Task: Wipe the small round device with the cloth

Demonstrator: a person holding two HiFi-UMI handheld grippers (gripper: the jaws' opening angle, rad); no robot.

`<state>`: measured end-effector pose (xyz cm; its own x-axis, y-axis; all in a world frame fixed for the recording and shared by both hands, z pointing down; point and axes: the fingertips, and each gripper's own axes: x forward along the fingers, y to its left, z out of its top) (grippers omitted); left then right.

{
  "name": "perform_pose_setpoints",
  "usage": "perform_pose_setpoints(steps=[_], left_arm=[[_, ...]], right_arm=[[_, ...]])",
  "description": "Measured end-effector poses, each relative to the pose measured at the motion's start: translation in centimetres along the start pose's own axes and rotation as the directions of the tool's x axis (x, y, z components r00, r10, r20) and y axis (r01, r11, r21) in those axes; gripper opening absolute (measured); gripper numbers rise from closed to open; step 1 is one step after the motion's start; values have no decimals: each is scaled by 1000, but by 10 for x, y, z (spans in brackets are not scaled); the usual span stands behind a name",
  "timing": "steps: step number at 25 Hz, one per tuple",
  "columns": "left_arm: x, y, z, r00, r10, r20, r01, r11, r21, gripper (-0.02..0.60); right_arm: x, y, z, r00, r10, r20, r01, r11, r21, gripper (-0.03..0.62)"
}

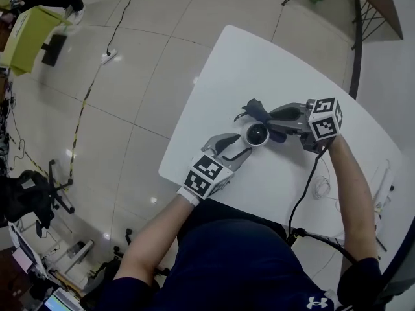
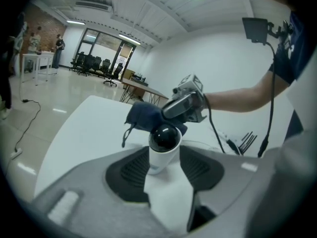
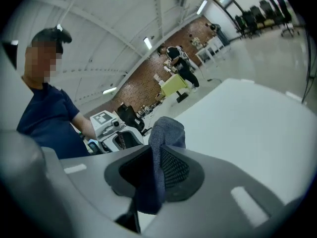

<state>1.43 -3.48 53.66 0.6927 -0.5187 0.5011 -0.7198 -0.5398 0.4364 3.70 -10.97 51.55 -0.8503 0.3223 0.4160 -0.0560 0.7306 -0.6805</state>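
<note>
Fingers [image 2: 131, 170] of the left gripper [image 1: 243, 146] are set wide and press from both sides on the white body of the small round white device with a glossy black dome [image 2: 163, 143], which stands between the ribbed black pads with its dome poking out beyond the tips. From the head view the device [image 1: 257, 135] sits over the middle of the white surface [image 1: 259, 63], dome facing up, at the very tip of the left gripper; whether its base rests on the surface or is lifted just off it cannot be told. Fingers [image 3: 176, 170] of the right gripper [image 1: 277, 125] are nearly together and pinch a fold of the dark blue cloth [image 3: 166, 133], which stands up between the pads and bunches above them. The right gripper comes in from the opposite side, its tips just beside the device, and the cloth [image 1: 256, 111] spills past them onto the far side of the dome, touching it or very nearly so. In the left gripper view the cloth [image 2: 143, 115] hangs right behind the dome with a thin cord dangling from it, and the right gripper [image 2: 185, 105] is above it. A black cable [image 1: 305, 193] runs from the right gripper across the surface toward the person.
</note>
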Motion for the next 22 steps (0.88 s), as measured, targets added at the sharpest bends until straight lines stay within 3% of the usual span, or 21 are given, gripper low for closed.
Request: perform_pose_setpoints(steps=[3, 5, 7, 9, 11, 13, 15, 18, 22], left_arm=[[-17, 6, 5, 1000, 12, 25, -11, 999, -46, 192], [-27, 12, 2, 999, 29, 36, -27, 998, -56, 192], [-35, 10, 0, 999, 31, 38, -29, 997, -66, 192], [-40, 7, -3, 999, 28, 37, -25, 997, -71, 192], [-44, 3, -9, 999, 23, 34, -20, 997, -72, 190], [-49, 0, -15, 999, 18, 30, -16, 997, -74, 190], [-52, -1, -21, 1000, 15, 25, -13, 997, -76, 190], [-56, -2, -28, 1000, 12, 17, -10, 997, -78, 190], [-59, -4, -34, 1000, 9, 14, -8, 996, -84, 189]], right_arm=[[-6, 23, 5, 984, -167, 69, 176, 968, -176, 66], [-4, 37, 3, 946, -298, 125, 322, 898, -298, 66], [2, 53, -4, 893, -415, 172, 448, 791, -416, 66], [8, 65, -14, 830, -515, 214, 542, 654, -528, 66], [15, 79, -23, 776, -579, 250, 588, 521, -619, 66], [28, 89, -37, 754, -607, 253, 581, 436, -687, 66], [40, 91, -54, 751, -620, 228, 549, 393, -738, 66], [55, 85, -75, 757, -627, 183, 493, 364, -790, 66], [74, 72, -100, 780, -618, 99, 408, 381, -830, 66]])
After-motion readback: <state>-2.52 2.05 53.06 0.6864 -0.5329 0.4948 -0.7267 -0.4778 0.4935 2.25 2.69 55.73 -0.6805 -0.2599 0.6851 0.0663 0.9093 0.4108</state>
